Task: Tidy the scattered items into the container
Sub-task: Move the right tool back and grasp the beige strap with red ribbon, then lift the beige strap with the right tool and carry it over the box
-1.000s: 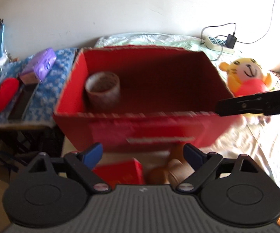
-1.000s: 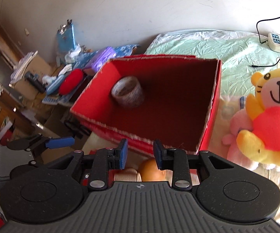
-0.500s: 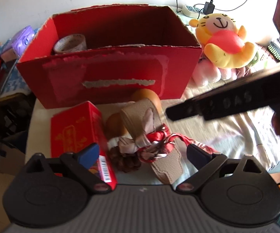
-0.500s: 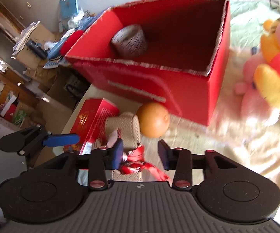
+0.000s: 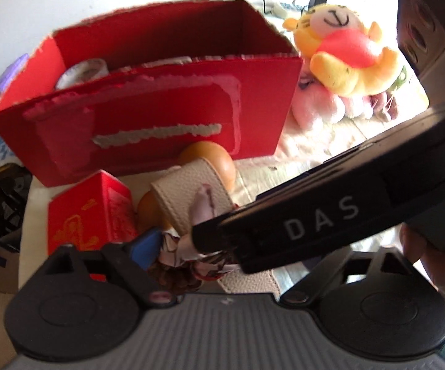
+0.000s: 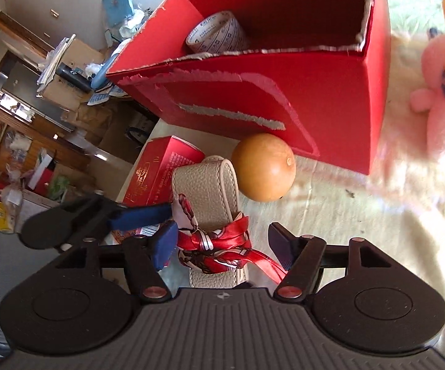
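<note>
The red cardboard box (image 6: 284,98) stands open-topped at the back of the pale bench (image 6: 330,215), its front face scarred by torn grey strips; inside it, against the left wall, a roll of printed tape (image 6: 216,35) stands on edge. Just right of the box sit a yellow plush tiger (image 5: 343,58) in a red top and a pink plush toy (image 6: 438,117). In front of the box lie the scattered things, close together: a small red carton (image 6: 160,169) on the left; a beige leather strap (image 6: 205,191) leaning on it, looped over at the top, with a red patterned scarf (image 6: 219,243) knotted round it; an orange (image 6: 262,166) just right of the loop, near the box's front face; a second orange (image 5: 148,212) behind the strap in the left wrist view; a dark pine cone (image 5: 176,274) low down, partly hidden. The right claw (image 6: 222,249) is spread wide, its blue pads on either side of the scarf knot — the left pad close beside it, the right pad apart. The left claw (image 5: 222,256) hangs over the same cluster; only its left blue pad shows, the right claw's black body crossing in front, so I cannot tell how it stands.
</note>
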A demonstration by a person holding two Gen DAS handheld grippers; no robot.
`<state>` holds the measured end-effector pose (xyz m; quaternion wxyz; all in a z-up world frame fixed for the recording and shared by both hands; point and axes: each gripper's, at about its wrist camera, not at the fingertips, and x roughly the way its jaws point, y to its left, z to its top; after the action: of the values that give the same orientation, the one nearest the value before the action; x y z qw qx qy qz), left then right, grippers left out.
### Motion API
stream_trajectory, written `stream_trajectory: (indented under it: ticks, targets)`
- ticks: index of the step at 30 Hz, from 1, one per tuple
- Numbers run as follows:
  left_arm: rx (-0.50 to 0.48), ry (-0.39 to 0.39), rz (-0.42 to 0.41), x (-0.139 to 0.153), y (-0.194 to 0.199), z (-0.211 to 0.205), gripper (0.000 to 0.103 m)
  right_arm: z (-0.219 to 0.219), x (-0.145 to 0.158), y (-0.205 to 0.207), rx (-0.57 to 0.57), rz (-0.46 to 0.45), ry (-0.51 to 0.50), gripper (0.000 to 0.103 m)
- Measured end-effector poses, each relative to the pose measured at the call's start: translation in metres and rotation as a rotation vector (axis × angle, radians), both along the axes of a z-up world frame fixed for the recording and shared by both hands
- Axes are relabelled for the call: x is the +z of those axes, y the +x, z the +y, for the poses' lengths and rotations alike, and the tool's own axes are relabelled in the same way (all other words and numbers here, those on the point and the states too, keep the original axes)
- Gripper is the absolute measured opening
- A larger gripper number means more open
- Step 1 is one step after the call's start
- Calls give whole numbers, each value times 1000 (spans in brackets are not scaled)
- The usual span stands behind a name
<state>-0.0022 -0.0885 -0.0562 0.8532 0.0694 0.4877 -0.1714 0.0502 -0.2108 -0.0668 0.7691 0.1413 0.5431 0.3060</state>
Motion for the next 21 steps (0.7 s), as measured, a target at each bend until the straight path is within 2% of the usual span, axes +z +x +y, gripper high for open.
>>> stream_trajectory:
  ticks: [3, 6, 8, 12, 21]
  targets:
    - [11, 2, 12, -3, 3, -1, 76, -1, -4, 2, -4, 35, 20, 67]
    - [15, 9, 2, -1, 3, -2, 70, -5, -5, 3, -6, 63, 56, 53]
    - [8, 23, -6, 0, 2, -4, 66, -6, -6, 2, -12, 77, 58, 47]
    - [-14, 29, -23, 9, 0, -11, 64, -9, 1, -3, -12, 54, 39, 44]
    - [-72, -26, -105, 52, -12, -21, 63, -29, 37, -17, -54, -47, 33, 42]
